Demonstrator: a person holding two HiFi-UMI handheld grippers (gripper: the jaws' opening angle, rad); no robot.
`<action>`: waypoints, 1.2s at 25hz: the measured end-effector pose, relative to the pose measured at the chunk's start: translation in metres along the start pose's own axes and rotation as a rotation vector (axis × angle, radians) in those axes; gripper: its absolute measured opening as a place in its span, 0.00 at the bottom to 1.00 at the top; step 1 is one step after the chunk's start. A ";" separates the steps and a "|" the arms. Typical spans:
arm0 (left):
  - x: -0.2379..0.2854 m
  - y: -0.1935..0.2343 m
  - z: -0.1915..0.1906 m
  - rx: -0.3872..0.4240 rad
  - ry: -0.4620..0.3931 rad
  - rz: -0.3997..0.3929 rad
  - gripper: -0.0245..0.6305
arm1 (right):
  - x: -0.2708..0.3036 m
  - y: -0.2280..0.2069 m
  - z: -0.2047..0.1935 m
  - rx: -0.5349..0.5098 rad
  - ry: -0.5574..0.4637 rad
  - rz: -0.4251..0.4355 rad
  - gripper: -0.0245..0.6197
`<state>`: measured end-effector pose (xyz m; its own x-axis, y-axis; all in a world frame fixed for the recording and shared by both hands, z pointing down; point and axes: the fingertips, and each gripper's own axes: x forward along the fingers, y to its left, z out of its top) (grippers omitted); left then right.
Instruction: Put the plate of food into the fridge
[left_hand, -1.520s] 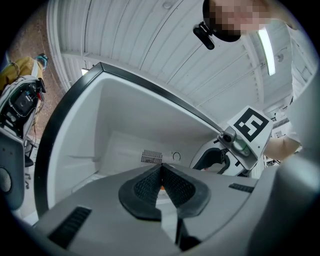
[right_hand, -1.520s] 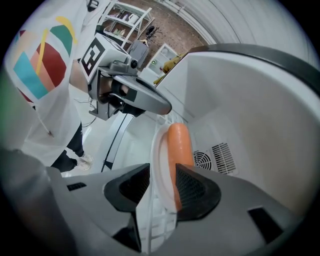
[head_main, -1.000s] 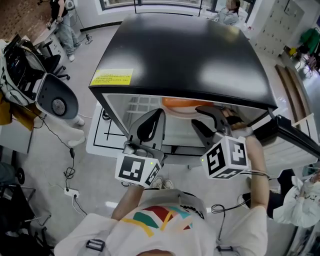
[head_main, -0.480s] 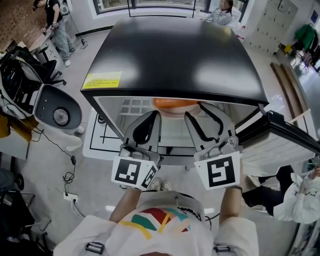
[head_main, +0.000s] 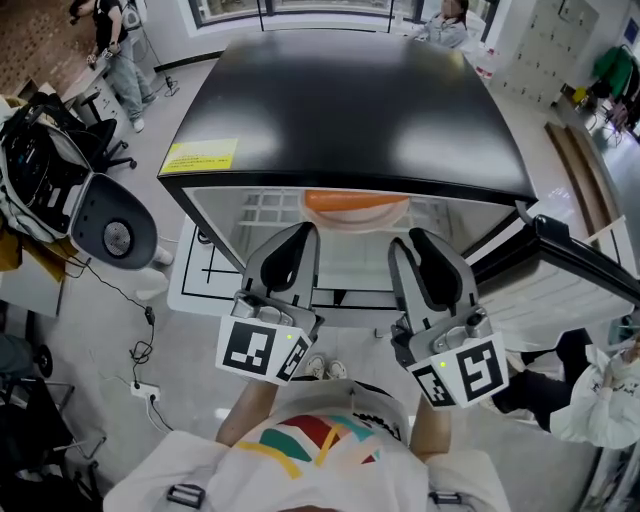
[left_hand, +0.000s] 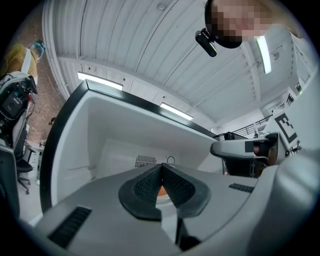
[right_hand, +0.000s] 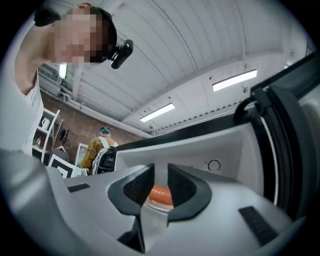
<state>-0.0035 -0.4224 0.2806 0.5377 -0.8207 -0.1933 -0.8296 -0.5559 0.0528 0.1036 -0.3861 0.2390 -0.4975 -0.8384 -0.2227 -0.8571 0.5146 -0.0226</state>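
The fridge (head_main: 350, 110) filled most of the head view, its glossy black top facing up and its door (head_main: 585, 265) swung open at the right. Below the top's front edge the white interior lay open, with a wire shelf (head_main: 268, 210) showing toward the left wall. Both grippers were held side by side in front of the opening, apart from each other and pointing into the fridge. The left gripper (head_main: 304, 232) had its fingers (left_hand: 145, 187) clenched, tips meeting on nothing. The right gripper (head_main: 410, 240) had its fingers (right_hand: 182, 187) released. They had just been closing, yet a gap remained with nothing in it. The plate of food (head_main: 356, 203) lay flat inside the fridge at shelf level, just under the top's front edge and about midway between the side walls, ahead of both grippers and touched by neither. Its orange food showed as a long band, the long axis running left to right, parallel to the shelf's front edge. A yellow label (head_main: 200, 155) sat near the top's front left corner.
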 end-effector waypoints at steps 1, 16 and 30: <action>-0.001 0.000 0.002 0.003 -0.003 0.000 0.05 | -0.005 -0.001 0.001 0.020 -0.019 -0.018 0.13; -0.007 0.000 -0.003 0.032 0.013 0.013 0.05 | -0.023 -0.007 -0.042 0.060 0.045 -0.195 0.04; -0.004 0.003 -0.007 0.033 0.017 0.018 0.05 | -0.015 -0.012 -0.045 0.032 0.075 -0.207 0.04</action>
<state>-0.0068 -0.4214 0.2882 0.5251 -0.8327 -0.1756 -0.8434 -0.5368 0.0233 0.1156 -0.3874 0.2867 -0.3206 -0.9373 -0.1367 -0.9380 0.3343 -0.0920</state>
